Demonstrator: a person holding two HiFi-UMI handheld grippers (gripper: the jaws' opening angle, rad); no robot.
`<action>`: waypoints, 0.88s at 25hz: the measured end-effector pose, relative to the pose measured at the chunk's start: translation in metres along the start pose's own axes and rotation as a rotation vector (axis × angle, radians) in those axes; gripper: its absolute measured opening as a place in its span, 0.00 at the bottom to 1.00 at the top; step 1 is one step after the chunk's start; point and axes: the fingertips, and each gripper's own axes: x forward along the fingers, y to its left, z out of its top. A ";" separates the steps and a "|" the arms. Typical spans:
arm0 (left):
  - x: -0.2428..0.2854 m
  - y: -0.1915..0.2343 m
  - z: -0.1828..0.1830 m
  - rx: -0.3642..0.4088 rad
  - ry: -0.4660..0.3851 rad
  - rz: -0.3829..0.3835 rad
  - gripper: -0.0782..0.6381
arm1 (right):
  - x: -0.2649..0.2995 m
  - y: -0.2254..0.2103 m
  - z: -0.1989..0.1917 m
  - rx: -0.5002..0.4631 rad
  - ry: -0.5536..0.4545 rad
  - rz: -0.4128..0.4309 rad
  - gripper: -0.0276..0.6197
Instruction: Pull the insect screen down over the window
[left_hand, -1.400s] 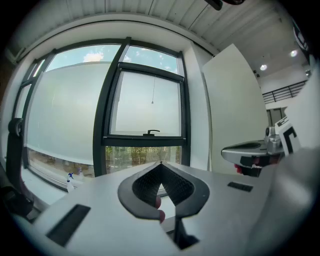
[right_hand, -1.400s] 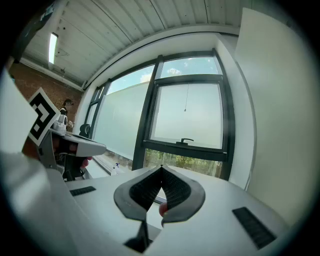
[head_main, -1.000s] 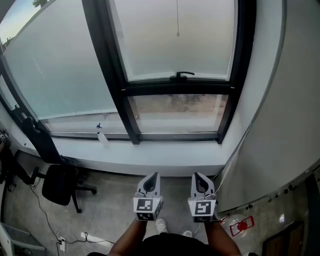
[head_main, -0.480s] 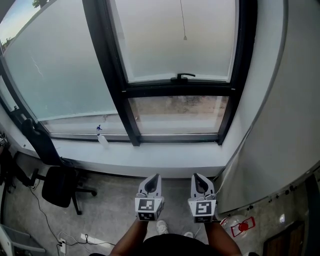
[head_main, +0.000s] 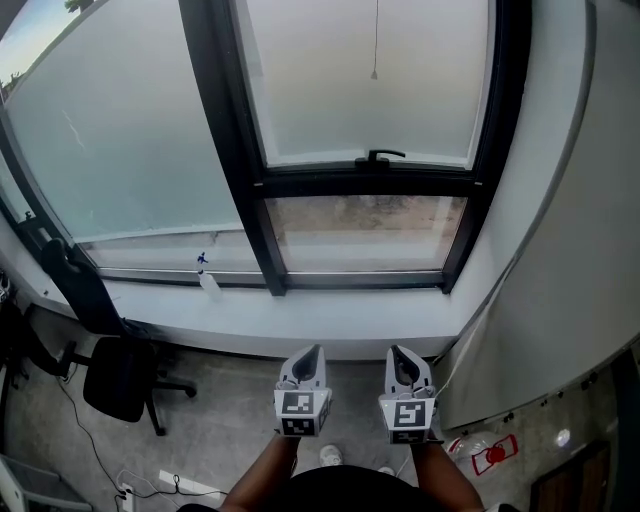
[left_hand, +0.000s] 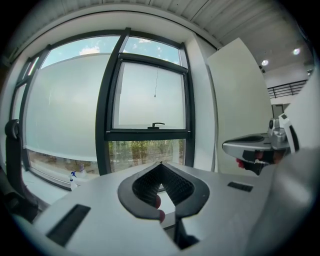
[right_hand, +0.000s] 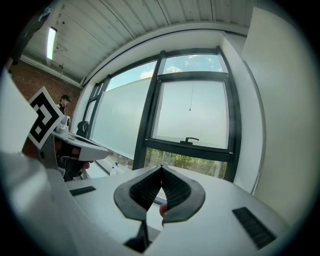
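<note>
Nearest, the left gripper (head_main: 308, 352) and the right gripper (head_main: 398, 351) are held side by side at waist height above the floor, both pointing toward the window and well short of it. Each has its jaws pressed together with nothing between them, as both gripper views show plainly. Beyond them runs the pale window sill (head_main: 330, 322), with a small spray bottle (head_main: 207, 281) standing toward its left end and an office chair (head_main: 117, 374) on the floor below that side. Behind the sill rises the dark-framed window (head_main: 267, 186): a low clear pane showing greenery, then a crossbar carrying a black handle (head_main: 380, 156), then the tall pale upper pane. In front of that upper pane hangs a thin pull cord (head_main: 375, 40) ending in a small weight, high up and well apart from both grippers. The insect screen itself cannot be picked out; it is probably rolled up at the top of the frame, beyond the head view's edge. The task looks barely begun, at the approach. The next move likely calls for stepping in, raising one gripper high, parting its jaws and closing them on the cord's end before drawing straight down.
</note>
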 end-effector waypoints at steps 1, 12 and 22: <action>0.002 0.006 0.001 -0.005 -0.001 0.000 0.11 | 0.004 0.003 0.001 -0.004 0.002 -0.001 0.05; 0.028 0.042 0.007 -0.013 0.005 -0.020 0.11 | 0.034 0.017 -0.004 0.021 0.036 -0.053 0.05; 0.076 0.032 0.017 0.005 -0.009 -0.048 0.11 | 0.077 -0.021 -0.018 0.024 0.063 -0.056 0.05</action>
